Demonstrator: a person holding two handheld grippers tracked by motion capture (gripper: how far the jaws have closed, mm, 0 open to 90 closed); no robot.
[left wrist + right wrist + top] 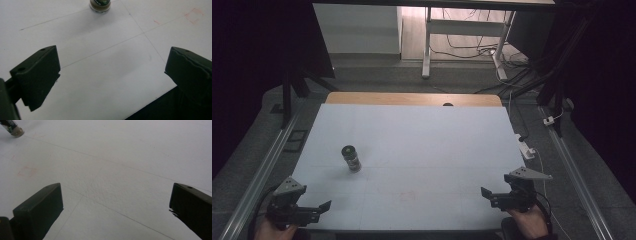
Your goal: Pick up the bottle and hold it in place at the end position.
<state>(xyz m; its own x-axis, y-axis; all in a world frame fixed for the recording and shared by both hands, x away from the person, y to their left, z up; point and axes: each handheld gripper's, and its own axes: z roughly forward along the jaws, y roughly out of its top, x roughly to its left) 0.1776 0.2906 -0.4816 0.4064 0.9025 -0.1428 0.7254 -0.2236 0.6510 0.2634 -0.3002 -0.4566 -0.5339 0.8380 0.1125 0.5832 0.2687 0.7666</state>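
Your left gripper (324, 206) sits at the near left corner of the white table (422, 145), held in your left hand (272, 231). In the left gripper view its jaws stand wide apart with nothing between them; bare table surface lies in the gap.

Your right gripper (485, 192) sits at the near right corner, held in your right hand (528, 223). In the right gripper view its jaws are likewise spread wide and hold nothing.

A small dark jar (351, 158) stands upright on the left half of the table, ahead of the left gripper and well apart from both (its base appears at the top edge of the left gripper view (100, 5) and in the top left corner of the right gripper view (12, 128)). Its label is too small to read.

Thin pencilled lines and a faint reddish mark (194, 15) cross the table surface.
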